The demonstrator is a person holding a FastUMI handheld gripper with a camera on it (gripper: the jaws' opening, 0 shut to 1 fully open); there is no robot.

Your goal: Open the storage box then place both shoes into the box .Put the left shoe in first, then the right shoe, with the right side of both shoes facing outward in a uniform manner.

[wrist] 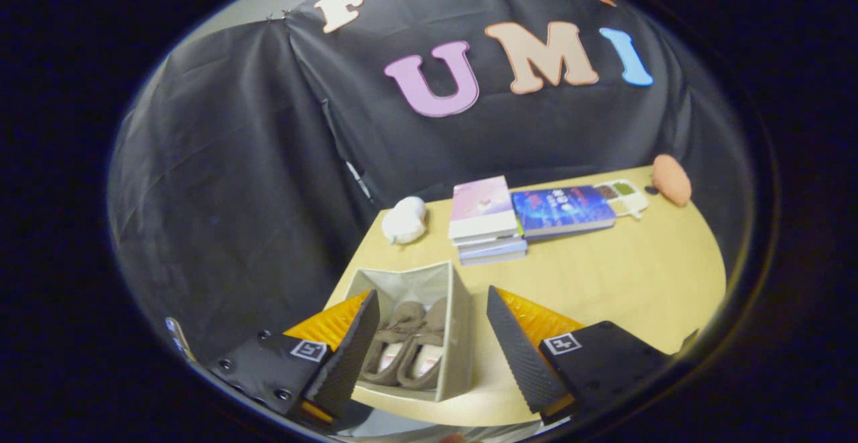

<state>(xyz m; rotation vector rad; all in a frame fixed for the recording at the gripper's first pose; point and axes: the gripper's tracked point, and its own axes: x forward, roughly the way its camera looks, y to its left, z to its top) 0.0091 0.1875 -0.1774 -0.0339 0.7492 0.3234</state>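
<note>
While the gripper [429, 342] fingers are held spread and empty, two brown soft fabric shoes [407, 352] are seen side by side inside the open beige fabric storage box [459, 322] on the wooden tabletop [603, 275], between the fingers. Light, pliable handling is judged likely; the collar would be gripped.

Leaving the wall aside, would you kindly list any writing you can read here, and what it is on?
Blue book cover: print there, too blurred to read.
Pink book cover: nothing legible.
Square tags on the open gripper: patterns, not words.
Storage box, between the fingers, both shoes inside: no writing.
</note>
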